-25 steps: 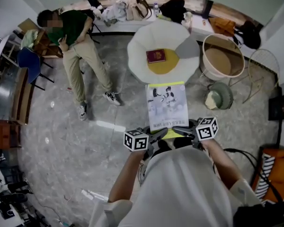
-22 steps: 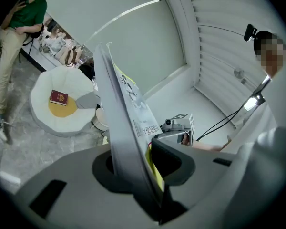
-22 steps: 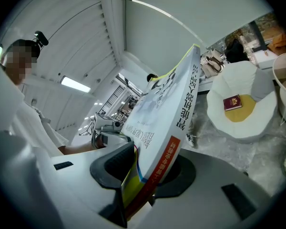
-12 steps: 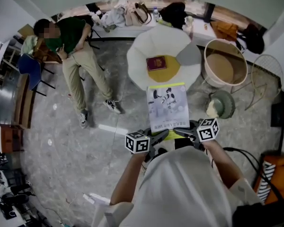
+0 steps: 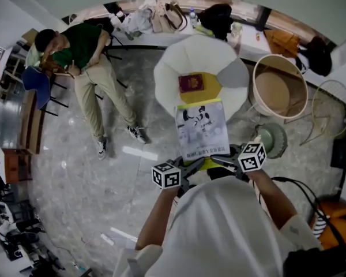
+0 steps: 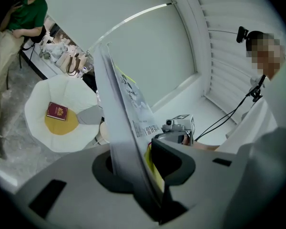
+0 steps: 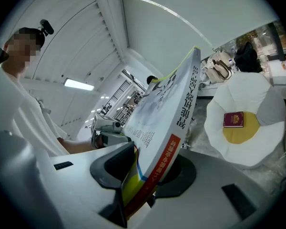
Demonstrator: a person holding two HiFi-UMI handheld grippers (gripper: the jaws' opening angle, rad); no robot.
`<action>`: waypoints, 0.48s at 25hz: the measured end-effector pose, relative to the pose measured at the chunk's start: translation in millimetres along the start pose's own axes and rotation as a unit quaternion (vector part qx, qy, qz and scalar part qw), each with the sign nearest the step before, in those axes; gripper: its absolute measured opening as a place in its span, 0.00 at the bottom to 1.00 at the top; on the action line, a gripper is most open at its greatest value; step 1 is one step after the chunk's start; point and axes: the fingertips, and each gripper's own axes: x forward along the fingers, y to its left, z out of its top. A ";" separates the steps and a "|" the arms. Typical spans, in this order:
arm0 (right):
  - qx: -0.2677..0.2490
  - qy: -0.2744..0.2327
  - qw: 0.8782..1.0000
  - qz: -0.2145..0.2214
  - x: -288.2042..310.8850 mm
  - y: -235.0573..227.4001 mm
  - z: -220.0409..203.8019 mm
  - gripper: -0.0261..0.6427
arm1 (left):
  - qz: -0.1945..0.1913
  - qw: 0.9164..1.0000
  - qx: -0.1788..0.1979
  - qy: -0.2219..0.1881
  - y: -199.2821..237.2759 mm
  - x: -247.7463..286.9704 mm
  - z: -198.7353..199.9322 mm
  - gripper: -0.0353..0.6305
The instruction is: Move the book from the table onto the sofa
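Observation:
A large book [image 5: 203, 130] with a pale cover, a robot drawing and a yellow-green edge is held level in the air between both grippers. My left gripper [image 5: 191, 167] is shut on its near left corner, my right gripper [image 5: 222, 159] on its near right corner. In the left gripper view the book [image 6: 128, 128] stands edge-on between the jaws of the left gripper [image 6: 148, 175]. The right gripper view shows its spine [image 7: 167, 113] clamped in the right gripper [image 7: 143, 175]. The book's far edge overlaps the front of the white, egg-shaped sofa [image 5: 173, 68], where a small maroon book [image 5: 191, 83] lies on the yellow centre.
A person in a green shirt [image 5: 83, 56] sits at the left with legs stretched over the marble floor. A round basket [image 5: 279, 88], a green round stool [image 5: 271, 137] and a wire frame [image 5: 331, 108] stand right of the sofa. Bags line the bench [image 5: 161, 16] behind.
Both grippers have carried the book forward toward the sofa; its far edge now reaches over the sofa's front rim. The grip on the book is unchanged.

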 end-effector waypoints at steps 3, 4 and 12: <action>0.002 0.004 1.000 -0.001 -3.8 -18.7 17.9 0.25 | -0.004 1.000 -0.004 -0.001 10.6 16.6 18.4 0.22; 0.004 0.005 1.000 -0.003 -6.0 -23.9 21.8 0.25 | -0.007 1.000 -0.005 0.001 12.8 21.9 22.6 0.22; 0.030 0.000 0.999 -0.010 -21.8 -67.9 41.1 0.25 | -0.008 0.999 -0.012 0.031 33.7 63.5 45.3 0.22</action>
